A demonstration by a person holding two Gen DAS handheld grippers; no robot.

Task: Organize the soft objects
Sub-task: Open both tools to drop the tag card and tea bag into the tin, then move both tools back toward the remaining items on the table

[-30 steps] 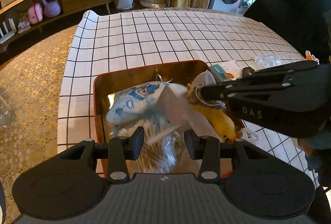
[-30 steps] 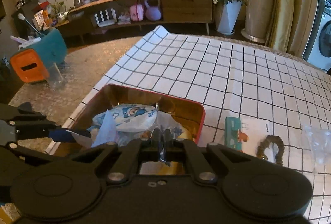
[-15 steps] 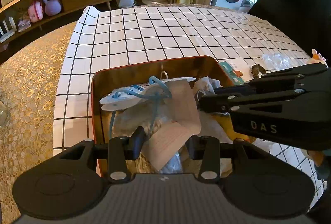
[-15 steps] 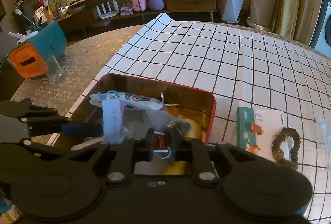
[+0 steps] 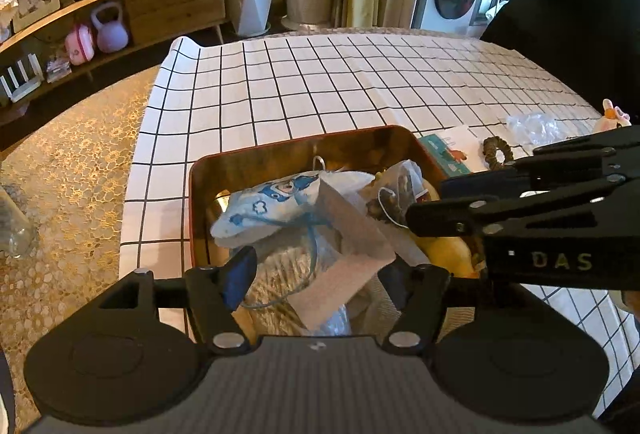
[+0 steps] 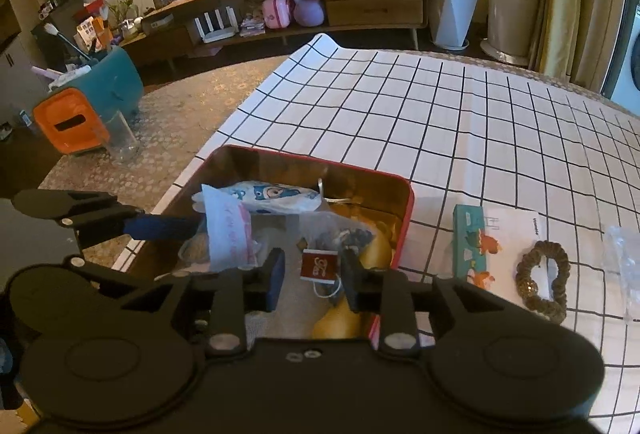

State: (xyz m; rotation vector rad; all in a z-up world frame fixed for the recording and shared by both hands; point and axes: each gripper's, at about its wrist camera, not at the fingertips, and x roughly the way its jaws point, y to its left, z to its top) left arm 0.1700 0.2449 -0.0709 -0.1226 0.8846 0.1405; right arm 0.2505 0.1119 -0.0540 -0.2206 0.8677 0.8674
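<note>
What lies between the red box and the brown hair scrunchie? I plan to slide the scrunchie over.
In the right wrist view, a teal-edged card lies flat on the checked cloth between the red box and the scrunchie.

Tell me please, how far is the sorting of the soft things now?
Mostly done: the red tin already holds the blue-printed pouch, a yellow plush and bagged items. In hand: nothing; the left gripper and right gripper are both open above the tin. Left: the brown scrunchie, the clear bag and the teal card lie on the checked cloth.
</note>
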